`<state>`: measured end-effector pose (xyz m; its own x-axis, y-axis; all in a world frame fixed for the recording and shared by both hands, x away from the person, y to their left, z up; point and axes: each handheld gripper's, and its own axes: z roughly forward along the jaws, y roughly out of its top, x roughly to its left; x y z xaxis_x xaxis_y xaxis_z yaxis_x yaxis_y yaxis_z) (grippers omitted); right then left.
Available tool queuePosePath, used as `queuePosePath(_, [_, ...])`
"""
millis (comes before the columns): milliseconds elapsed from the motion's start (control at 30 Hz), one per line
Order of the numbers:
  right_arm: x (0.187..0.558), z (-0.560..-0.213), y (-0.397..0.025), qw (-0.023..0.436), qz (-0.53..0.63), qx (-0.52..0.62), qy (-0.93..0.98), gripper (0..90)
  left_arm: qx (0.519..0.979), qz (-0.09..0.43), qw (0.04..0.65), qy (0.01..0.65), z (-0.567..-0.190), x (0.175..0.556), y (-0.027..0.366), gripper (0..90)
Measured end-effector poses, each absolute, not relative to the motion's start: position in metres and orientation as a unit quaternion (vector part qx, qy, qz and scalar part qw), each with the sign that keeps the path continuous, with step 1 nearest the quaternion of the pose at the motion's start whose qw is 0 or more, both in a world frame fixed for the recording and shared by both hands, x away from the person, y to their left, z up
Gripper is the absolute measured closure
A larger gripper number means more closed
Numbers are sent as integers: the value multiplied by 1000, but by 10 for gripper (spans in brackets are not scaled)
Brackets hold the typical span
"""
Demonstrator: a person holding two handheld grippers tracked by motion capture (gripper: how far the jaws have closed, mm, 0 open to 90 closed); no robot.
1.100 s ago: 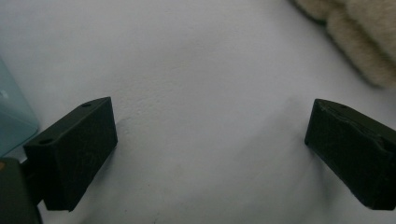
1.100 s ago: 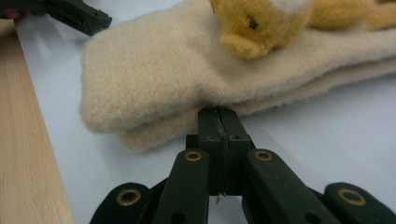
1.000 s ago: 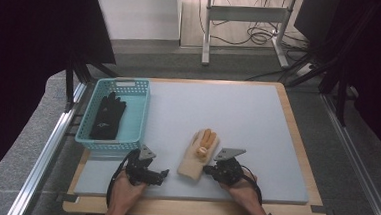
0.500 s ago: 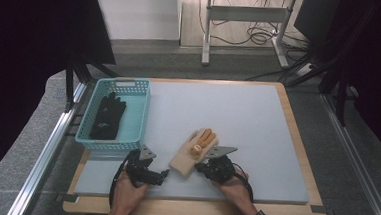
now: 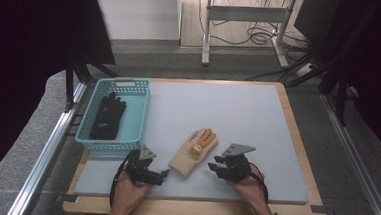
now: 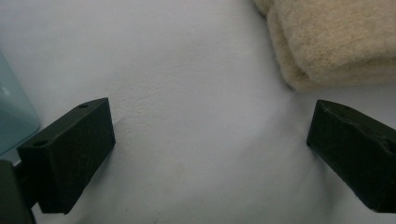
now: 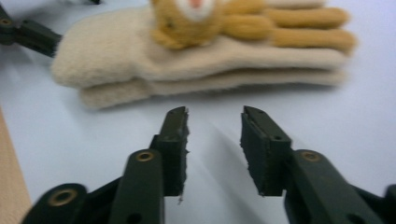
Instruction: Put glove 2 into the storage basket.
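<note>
Nearest the tabletop's (image 5: 258, 116) front edge, two hands (image 5: 128, 194) coming in from below, each with a gripper. At the left, the left gripper (image 5: 162, 175), fingers (image 6: 70, 154) spread wide over bare pale surface, nothing between them, the cream cuff of the glove pair (image 6: 327, 42) just beyond the right-hand finger and a sliver of the basket's blue wall at the far left of the left gripper view. At the right, the right gripper (image 5: 214, 163), topped by a grey three-cornered plate, fingers (image 7: 175, 149) parted by a narrow gap and empty, pointed at the side of the gloves and stopping just short of them. Between the two grippers, the cream glove pair (image 5: 191, 152) lying flat on the tabletop, one glove stacked on the other, orange finger parts angled away toward the far right, a small orange animal face (image 7: 187, 18) on the upper glove. Farther back and to the left, a blue basket (image 5: 141, 109) at the tabletop's left edge, a black glove (image 5: 108, 116) lying inside it. Beyond the tabletop, a floor with a metal frame's legs (image 5: 208, 33) and loose cables (image 5: 253, 36).
</note>
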<state>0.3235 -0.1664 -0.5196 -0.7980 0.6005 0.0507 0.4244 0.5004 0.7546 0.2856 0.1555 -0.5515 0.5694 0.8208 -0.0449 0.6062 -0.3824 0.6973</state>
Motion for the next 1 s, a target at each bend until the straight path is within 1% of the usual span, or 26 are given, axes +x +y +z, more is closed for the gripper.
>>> queuePosePath(400, [330,-514,-209,141,392,339,844,338,816,155,343,438,-552,286,156,12])
queuePosePath(500, [332,-517,-220,149,385,351,841,294,815,155,345,440,-552,286,155,12])
queuePosePath(800, [333,-527,-248,172,359,381,834,217,814,154,345,441,-552,286,155,12])
queuePosePath(1000, [332,-531,-250,184,354,376,836,204,814,153,345,441,-552,286,155,12])
